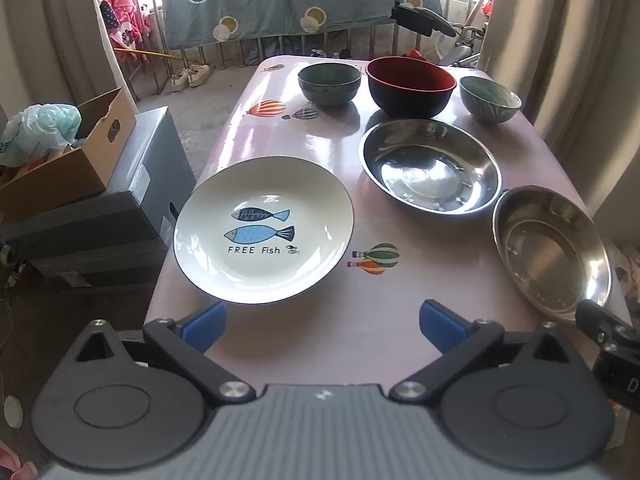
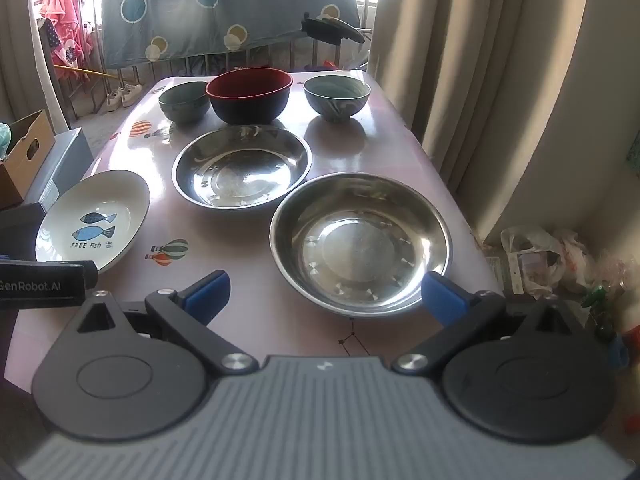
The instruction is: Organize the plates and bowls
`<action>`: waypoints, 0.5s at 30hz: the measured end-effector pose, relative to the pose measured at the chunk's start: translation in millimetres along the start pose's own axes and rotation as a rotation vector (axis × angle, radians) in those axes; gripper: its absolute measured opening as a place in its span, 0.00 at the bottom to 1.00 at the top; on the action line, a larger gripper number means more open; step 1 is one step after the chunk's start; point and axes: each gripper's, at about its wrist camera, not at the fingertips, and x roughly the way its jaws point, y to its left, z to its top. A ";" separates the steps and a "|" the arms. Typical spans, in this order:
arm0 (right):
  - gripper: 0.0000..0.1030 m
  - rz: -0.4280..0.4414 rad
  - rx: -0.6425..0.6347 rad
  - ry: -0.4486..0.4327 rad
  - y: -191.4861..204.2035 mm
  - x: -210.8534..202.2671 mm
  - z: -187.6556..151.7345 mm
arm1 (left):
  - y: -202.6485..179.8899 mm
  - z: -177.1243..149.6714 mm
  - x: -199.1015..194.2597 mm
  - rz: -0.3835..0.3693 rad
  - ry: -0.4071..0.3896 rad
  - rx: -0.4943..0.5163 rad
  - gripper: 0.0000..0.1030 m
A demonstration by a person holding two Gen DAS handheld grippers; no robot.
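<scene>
Six dishes sit before us on the pink table [image 1: 360, 336]: one white fish plate [image 1: 264, 230], two steel basins [image 1: 430, 166] [image 2: 360, 240], two green bowls [image 1: 330, 82] [image 1: 490, 98], one red-lined bowl [image 1: 412, 84]. Our left gripper [image 1: 322, 326] and right gripper [image 2: 326, 294] hover spread wide, empty.

Backlit window glare, fisheye-warped edges

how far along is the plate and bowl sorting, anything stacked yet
Nothing looks done: no stacks yet. The white fish-print plate, two steel dishes, two green ceramic bowls and the red-lined dark bowl all sit singly on the pink table. Nothing is in hand: the left hand-held gripper and right hand-held gripper are open and empty. All the grouping remains.
</scene>
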 end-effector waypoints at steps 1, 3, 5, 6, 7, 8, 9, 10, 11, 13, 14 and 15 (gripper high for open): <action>0.99 -0.001 -0.001 0.002 0.3 0.3 0.2 | 0.0 0.0 -0.2 0.002 -0.002 0.003 1.00; 0.99 0.001 0.001 0.002 0.6 0.6 0.6 | 0.2 0.0 -0.4 0.001 -0.004 0.006 1.00; 0.99 0.001 0.001 0.001 0.9 0.8 1.0 | 6.8 0.1 0.2 0.008 -0.001 0.000 1.00; 0.99 0.000 0.001 0.001 0.9 0.7 1.2 | 7.7 0.2 0.2 0.009 -0.002 0.000 1.00; 0.99 0.000 0.002 0.000 0.8 0.6 1.4 | 8.5 0.3 0.2 0.009 -0.003 0.000 1.00; 0.99 0.001 0.003 -0.001 0.5 0.3 1.6 | 4.9 0.8 -0.3 0.014 -0.002 -0.008 1.00; 0.99 0.001 0.003 -0.002 0.2 0.0 1.6 | 4.9 1.0 -0.2 0.014 -0.002 -0.007 1.00; 0.99 0.001 0.004 -0.002 -2.5 -2.1 1.2 | 4.9 1.2 -0.1 0.015 -0.001 -0.007 1.00; 0.99 0.000 0.004 -0.003 -5.4 -4.4 0.7 | 4.8 1.4 0.0 0.014 0.000 -0.006 1.00; 0.99 -0.003 -0.003 0.004 0.8 2.3 1.0 | 4.2 1.9 0.1 0.013 0.001 -0.006 1.00; 0.99 -0.004 -0.003 0.004 0.9 2.0 1.0 | 5.8 -0.1 0.1 0.012 -0.003 -0.015 1.00; 0.99 -0.004 -0.004 0.004 0.9 1.9 0.9 | 6.3 -0.2 -0.1 0.012 -0.002 -0.015 1.00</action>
